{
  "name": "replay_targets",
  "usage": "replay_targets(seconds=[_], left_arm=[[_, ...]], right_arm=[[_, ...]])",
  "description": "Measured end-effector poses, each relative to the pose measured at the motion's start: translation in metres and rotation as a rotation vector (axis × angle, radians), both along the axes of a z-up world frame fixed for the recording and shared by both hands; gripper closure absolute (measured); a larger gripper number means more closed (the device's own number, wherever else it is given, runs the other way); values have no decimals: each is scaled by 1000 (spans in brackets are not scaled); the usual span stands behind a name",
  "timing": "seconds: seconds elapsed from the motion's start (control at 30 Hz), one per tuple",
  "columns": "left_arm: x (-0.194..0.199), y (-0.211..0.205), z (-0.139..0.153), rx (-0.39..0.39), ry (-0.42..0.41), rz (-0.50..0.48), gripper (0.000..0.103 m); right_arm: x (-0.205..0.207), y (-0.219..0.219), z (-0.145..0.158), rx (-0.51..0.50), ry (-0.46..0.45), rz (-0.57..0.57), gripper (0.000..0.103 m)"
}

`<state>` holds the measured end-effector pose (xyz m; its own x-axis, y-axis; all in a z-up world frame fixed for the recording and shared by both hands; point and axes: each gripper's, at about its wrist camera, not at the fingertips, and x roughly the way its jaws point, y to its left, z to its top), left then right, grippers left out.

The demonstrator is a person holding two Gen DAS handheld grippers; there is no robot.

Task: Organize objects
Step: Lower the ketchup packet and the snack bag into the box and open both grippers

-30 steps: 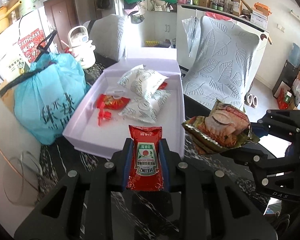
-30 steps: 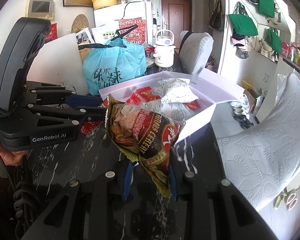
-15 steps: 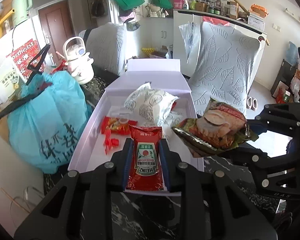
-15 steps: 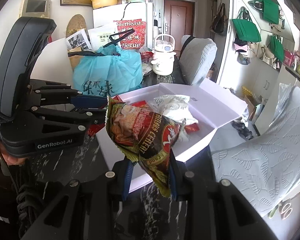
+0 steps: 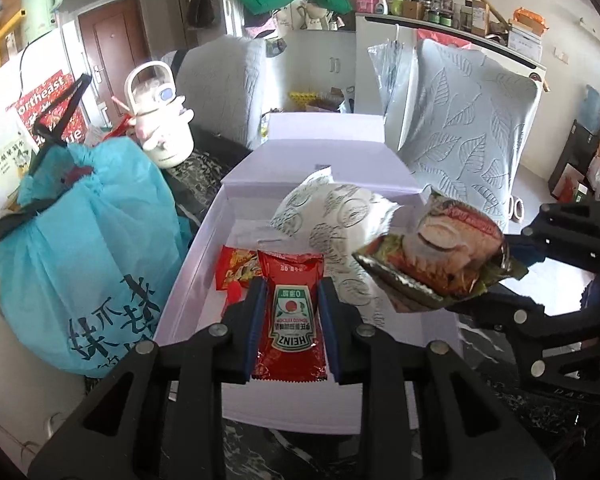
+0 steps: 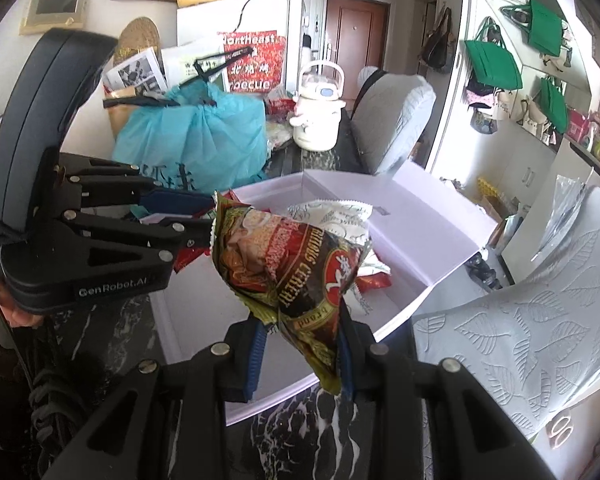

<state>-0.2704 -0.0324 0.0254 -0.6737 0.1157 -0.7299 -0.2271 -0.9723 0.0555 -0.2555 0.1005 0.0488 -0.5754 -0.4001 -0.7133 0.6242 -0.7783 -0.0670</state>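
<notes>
My left gripper (image 5: 292,320) is shut on a red Heinz ketchup sachet (image 5: 290,316) and holds it over the near end of the open white box (image 5: 188,272). My right gripper (image 6: 300,344) is shut on a brown cereal packet (image 6: 292,268) and holds it above the box's near edge (image 6: 404,312); the packet also shows in the left wrist view (image 5: 440,256). Inside the box lie white patterned packets (image 5: 340,216) and small red sachets (image 5: 236,268). The left gripper shows in the right wrist view (image 6: 196,216), close beside the cereal packet.
A blue plastic bag (image 5: 88,248) stands left of the box on the dark marble table (image 6: 300,424). A white kettle (image 5: 160,128) stands behind it. Grey leaf-patterned chairs (image 5: 468,140) stand at the far and right sides of the table.
Both grippers have moved forward over the box with their packets still held. The box now looms closer and lies under both packets.
</notes>
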Motion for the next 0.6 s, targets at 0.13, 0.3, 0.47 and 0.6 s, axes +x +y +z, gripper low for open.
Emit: replay_targets(seconds=[0.13,0.3,0.47,0.6], left_arm=[[-8,1,-14,6,-37,-1,78],[-13,11,-28,-1,-71,-33,78],[-16,18,-37,-9,-100,-49,78],[-17,19,-44,-17,-120,-51,78]], right_arm=[[-5,-5,-11,15,-19,14,72],[-6,-8,-21,47,-35,25,72],[-7,-7,-28,67,-49,26,72],[-8,-9,-35,94,-63,34,72]])
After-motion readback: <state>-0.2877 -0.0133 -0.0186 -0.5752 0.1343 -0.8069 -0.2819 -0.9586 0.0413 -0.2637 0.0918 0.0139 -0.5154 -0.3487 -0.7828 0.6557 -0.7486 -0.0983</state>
